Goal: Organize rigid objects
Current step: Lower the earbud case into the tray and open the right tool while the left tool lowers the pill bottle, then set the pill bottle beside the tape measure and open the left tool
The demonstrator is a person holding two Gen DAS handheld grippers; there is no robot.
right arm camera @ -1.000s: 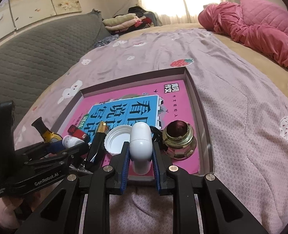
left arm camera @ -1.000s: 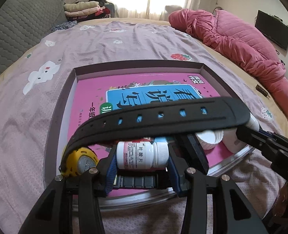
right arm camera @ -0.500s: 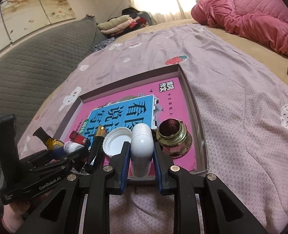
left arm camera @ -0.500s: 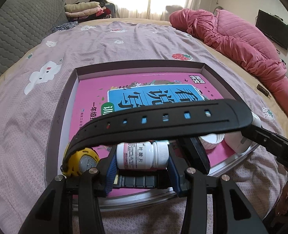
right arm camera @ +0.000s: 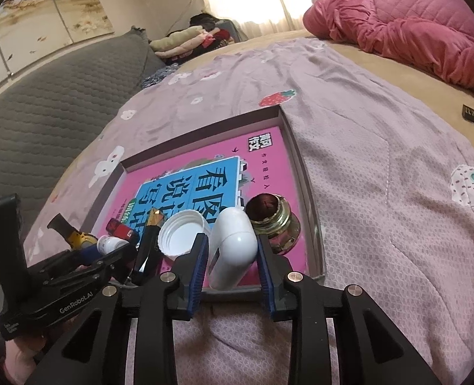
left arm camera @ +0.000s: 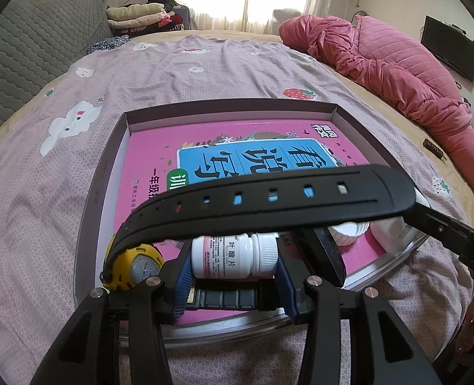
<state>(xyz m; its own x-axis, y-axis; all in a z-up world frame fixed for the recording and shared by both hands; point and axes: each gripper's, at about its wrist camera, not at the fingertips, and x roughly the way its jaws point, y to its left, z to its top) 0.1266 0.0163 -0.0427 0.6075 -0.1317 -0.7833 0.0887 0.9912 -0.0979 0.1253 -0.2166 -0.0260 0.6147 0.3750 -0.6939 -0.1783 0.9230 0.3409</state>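
Both grippers are occupied: the white capsule (right arm camera: 235,243) is being released by the opening right gripper (right arm camera: 232,256) into the tray (right arm camera: 311,199), placed; the pill bottle (left arm camera: 233,256) stays clamped in the left gripper (left arm camera: 233,274).

Left hand-held gripper (left arm camera: 233,284): matte black angular frame, two fingers lined with ribbed blue pads (left arm camera: 183,280), round silver screws at the finger pivots. Right hand-held gripper (right arm camera: 232,268): same black frame, blue ribbed pads, silver screws. White "GenRobot.AI" lettering marks the left unit's body, seen from the right camera.
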